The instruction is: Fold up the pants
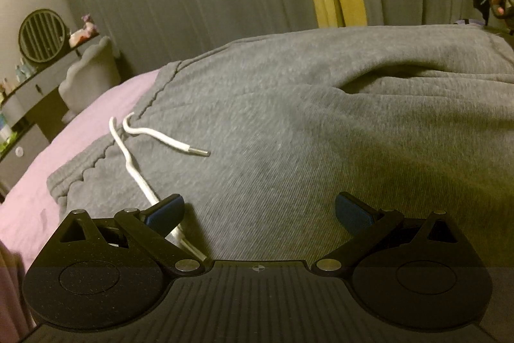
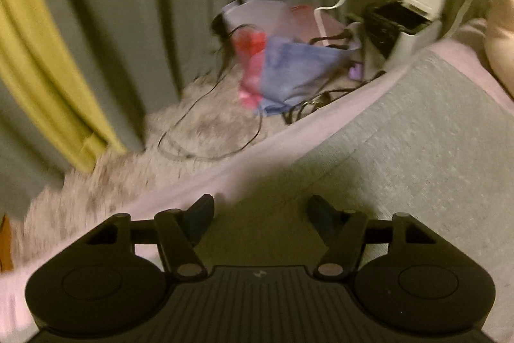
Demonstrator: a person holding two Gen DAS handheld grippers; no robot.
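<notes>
Left hand-held gripper (image 1: 259,209), wide open and empty, hovers over the pants (image 1: 321,124) nearest the waistband; right hand-held gripper (image 2: 261,214), also open, seemingly near a leg end.

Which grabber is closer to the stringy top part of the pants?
Probably the left gripper: open over the grey sweatpants, right by the white drawstring and waistband. The right gripper, also open, sits at the far end.

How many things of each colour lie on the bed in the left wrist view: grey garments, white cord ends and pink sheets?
Grey: 1, the grey knit jogging pants
White: 2, the white drawstring ends with metal tips
Pink: 1, the pink bed sheet
Total: 4
</notes>
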